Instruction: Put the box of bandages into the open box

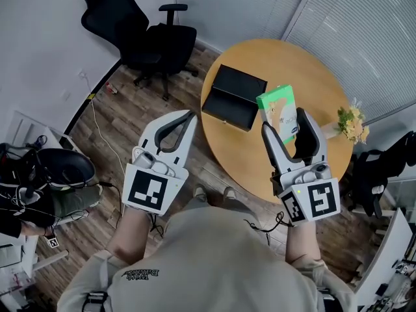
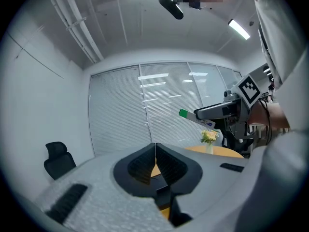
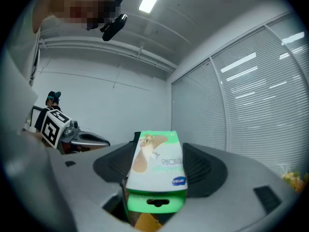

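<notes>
While your right gripper (image 1: 286, 121) pinches the bandage box (image 1: 278, 109) flat between its jaws, your left gripper (image 1: 190, 116) has its jaws pressed together on nothing, tip against tip, as its own view shows (image 2: 155, 146). In the right gripper view (image 3: 157, 149) the bandage box (image 3: 159, 163) stands on edge between the pads, its green tab end with the hang hole nearest the camera and its far end reaching past the jaw tips. From your head you see that far green end poking out ahead of the right gripper, over the round table (image 1: 312, 70). The open box (image 1: 234, 97), black with its lid laid back, sits on the table just ahead and to the left of the right gripper's tips; the bandage box is beside it, not inside it. Your left gripper is held off the table's near edge, above the wooden floor, well to the left of the right one, its tips pointing toward the open box. A vase of flowers (image 1: 352, 123) stands on the table to the right of the right gripper, and an office chair (image 1: 140, 31) is far ahead of the left gripper, by the wall
</notes>
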Available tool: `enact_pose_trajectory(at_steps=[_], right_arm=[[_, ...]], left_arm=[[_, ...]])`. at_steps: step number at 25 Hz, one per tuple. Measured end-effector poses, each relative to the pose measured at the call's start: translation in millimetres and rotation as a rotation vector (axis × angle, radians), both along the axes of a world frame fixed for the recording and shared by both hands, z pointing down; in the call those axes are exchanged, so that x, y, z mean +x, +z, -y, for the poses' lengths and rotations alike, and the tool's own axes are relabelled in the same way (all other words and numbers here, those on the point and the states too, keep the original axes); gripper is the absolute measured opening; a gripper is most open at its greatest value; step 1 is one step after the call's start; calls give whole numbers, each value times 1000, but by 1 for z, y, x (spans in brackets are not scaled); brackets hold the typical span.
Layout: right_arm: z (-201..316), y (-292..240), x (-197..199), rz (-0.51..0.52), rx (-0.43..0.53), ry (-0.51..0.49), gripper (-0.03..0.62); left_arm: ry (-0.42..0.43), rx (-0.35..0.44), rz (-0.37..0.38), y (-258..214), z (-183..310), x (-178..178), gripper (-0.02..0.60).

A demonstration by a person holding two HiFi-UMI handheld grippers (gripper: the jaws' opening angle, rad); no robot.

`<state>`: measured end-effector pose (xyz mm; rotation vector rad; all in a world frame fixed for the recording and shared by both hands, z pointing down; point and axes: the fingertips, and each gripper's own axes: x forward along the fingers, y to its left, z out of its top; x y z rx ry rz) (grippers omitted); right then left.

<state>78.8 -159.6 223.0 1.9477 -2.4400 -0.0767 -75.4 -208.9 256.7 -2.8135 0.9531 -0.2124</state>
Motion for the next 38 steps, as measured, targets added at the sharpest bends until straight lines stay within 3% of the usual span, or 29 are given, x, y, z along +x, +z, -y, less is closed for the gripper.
enact_pose_trajectory(at_steps=[14,20,24,31,38], right_arm=[[39,15,20,-19,-54,-129,333],[57,31,28,-20,-120,-198,333],[72,44,33,-37,-155,-225,333],[100,71,31,-53,-223,-298,333],[129,112,24,-61,-292,-338,333]], left_arm=[[-64,-18,28,4,15,28,23],[-81,-27,44,11,24,40,23],[-65,8,84,18,31,50,23],[-96,-43,22,25,44,61,23],[-83,-55,86,56,66,65,23]])
